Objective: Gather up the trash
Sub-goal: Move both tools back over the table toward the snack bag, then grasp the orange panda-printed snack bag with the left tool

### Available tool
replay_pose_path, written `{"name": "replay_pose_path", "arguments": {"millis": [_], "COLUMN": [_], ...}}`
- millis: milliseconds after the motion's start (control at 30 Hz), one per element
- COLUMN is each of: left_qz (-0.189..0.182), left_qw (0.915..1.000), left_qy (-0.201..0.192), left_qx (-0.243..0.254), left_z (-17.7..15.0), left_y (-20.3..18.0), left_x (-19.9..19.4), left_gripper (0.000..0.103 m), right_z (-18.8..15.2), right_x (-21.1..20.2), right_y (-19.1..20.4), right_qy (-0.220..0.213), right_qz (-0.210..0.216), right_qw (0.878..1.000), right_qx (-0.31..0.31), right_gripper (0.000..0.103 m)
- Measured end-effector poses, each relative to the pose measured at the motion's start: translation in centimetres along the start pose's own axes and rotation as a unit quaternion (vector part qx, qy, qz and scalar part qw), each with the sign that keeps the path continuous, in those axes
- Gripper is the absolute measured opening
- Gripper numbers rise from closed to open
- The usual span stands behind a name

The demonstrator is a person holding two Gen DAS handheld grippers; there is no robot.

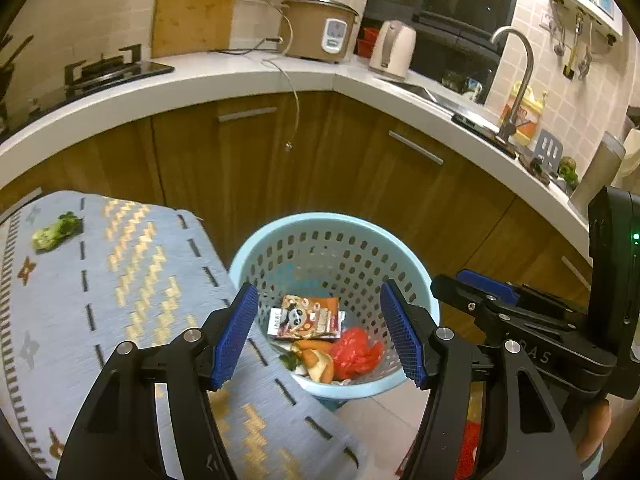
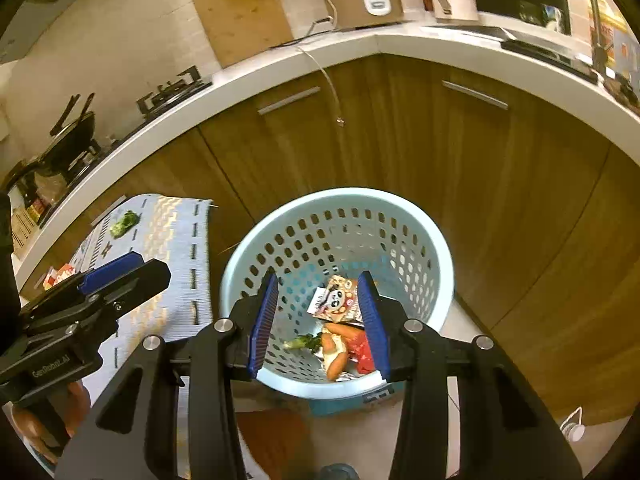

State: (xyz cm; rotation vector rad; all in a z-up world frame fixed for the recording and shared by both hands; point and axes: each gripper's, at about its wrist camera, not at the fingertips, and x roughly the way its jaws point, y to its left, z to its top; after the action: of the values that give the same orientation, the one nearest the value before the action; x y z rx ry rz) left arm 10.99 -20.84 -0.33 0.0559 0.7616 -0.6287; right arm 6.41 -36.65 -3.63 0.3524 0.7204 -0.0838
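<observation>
Kitchen corner, wooden cabinets under a white worktop; one table with a blue woven cloth [image 1: 132, 280] stands beside one pale blue perforated basket [image 1: 416, 272].

Basket contents: one panda-print wrapper [image 1: 310, 316], one red crumpled bag [image 1: 356, 350], orange peel pieces [image 1: 316, 360], one green scrap.

Left claw [image 1: 318, 334]: jaws apart, nothing between them, over the basket. Right claw [image 2: 320, 322]: jaws partly apart, likewise empty.

Step, judged: drop just completed. Remaining: one green vegetable scrap [image 1: 56, 233] on the cloth; next move calls for reaching back to it.
</observation>
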Motion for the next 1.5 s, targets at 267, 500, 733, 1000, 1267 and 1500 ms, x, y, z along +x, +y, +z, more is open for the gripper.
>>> {"name": "replay_pose_path", "arguments": {"millis": [267,500,733,1000,1267,1500], "left_qz": [0.024,0.111,0.195,0.258,0.24,0.217], "left_qw": [0.9984,0.9877,0.965,0.9333,0.9221,0.912], "left_qy": [-0.027,-0.061,-0.094,-0.086,-0.054,-0.022], "left_qx": [-0.044,-0.091,-0.148,-0.234,-0.298,-0.347], "left_z": [-0.7,-1.8,-3.1,-5.9,-7.9,-8.8], "left_y": [4.0,9.9,16.8,26.9,34.5,37.9], "left_x": [-4.6,-9.8,-14.8,-17.7,-15.9,-13.3], "left_gripper": [0.065,0.067,0.067,0.067,0.067,0.058], "right_z": [0.0,-0.6,-1.0,-1.9,-4.3,-4.9], "right_x": [-0.1,1.2,2.3,4.9,7.8,8.7], "right_y": [4.4,11.0,17.2,22.8,26.5,27.5], "right_qy": [0.003,0.012,0.018,0.024,0.037,0.042], "right_qz": [0.056,0.086,0.109,0.128,0.148,0.12], "right_qw": [0.998,0.992,0.983,0.975,0.967,0.965], "right_qx": [-0.029,-0.093,-0.147,-0.181,-0.206,-0.229], "right_gripper": [0.05,0.05,0.05,0.047,0.032,0.032]}}
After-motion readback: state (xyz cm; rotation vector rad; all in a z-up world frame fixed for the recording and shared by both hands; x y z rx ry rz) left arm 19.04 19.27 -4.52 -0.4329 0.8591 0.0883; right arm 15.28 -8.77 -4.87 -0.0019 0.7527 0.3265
